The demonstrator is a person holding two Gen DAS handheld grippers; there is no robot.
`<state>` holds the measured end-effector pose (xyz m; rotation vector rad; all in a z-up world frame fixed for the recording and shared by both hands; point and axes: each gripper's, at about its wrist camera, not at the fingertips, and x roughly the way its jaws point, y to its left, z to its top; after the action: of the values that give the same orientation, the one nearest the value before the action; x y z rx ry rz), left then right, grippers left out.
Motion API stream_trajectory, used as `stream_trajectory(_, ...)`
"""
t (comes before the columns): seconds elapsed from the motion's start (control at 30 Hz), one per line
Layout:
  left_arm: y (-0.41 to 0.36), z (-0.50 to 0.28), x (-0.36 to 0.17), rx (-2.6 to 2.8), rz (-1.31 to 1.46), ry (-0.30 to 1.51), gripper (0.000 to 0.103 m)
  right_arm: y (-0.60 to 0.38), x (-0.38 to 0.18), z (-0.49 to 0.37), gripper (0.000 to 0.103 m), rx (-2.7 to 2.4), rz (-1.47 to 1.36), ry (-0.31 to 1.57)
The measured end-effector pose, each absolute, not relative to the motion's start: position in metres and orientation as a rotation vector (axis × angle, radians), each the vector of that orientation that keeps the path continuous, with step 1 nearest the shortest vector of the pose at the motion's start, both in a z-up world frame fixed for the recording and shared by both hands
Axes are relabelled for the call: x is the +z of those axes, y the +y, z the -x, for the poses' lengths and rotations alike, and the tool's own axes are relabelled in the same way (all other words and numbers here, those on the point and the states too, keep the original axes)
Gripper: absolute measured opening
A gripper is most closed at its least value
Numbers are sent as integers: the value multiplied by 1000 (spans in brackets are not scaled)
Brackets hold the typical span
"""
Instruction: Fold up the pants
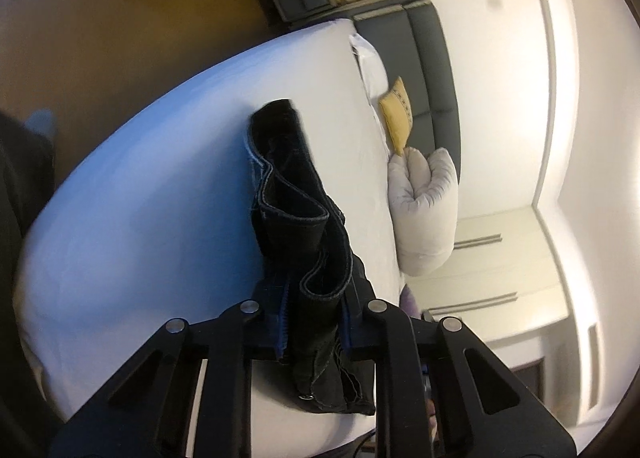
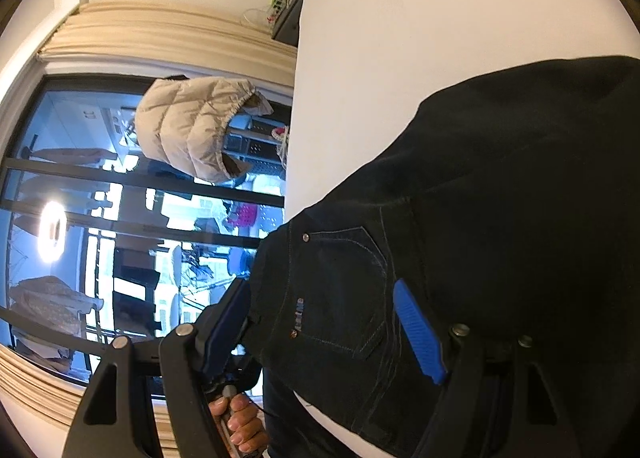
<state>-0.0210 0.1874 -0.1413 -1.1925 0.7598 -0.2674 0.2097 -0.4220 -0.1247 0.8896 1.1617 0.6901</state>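
left claw: clamping bunched waistband end of pants, blue pads pressing cloth from both sides; no gap showing.
right claw: standing wide, not pinching; blue pads straddling pocket area, cloth lying between w/o squeeze.
pants posn: lying on white bed, dark denim, part-bunched; in right wrist view spreading from 6 toward 2 o'clock over sheet.
long axis: in left wrist view running from claw at 6 up toward 12, far end resting on bed.
key relation: left claw sitting at one end of axis, right claw sitting over pocket near waist, so both near same end.
nearer hand: left, already gripping; right needing to close before any lift, judging by slack.
risk: probably loose layers sagging if pulling one-sided.
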Motion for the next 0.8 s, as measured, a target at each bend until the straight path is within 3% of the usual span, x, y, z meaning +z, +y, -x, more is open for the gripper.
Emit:
stream_trajectory(0.2, 168, 9, -110, -313, 1060, 748, 17, -402, -173, -223, 76, 632, -865, 1324)
stream_trajectory(0.5, 114, -12, -66, -418, 847, 752, 17, -407, -162, -210, 78, 624, -868, 1236)
stream_trajectory(0.8, -18, -32, -34, -607, 521, 805, 17, -456, -124, -204, 85, 722, -1039, 1093)
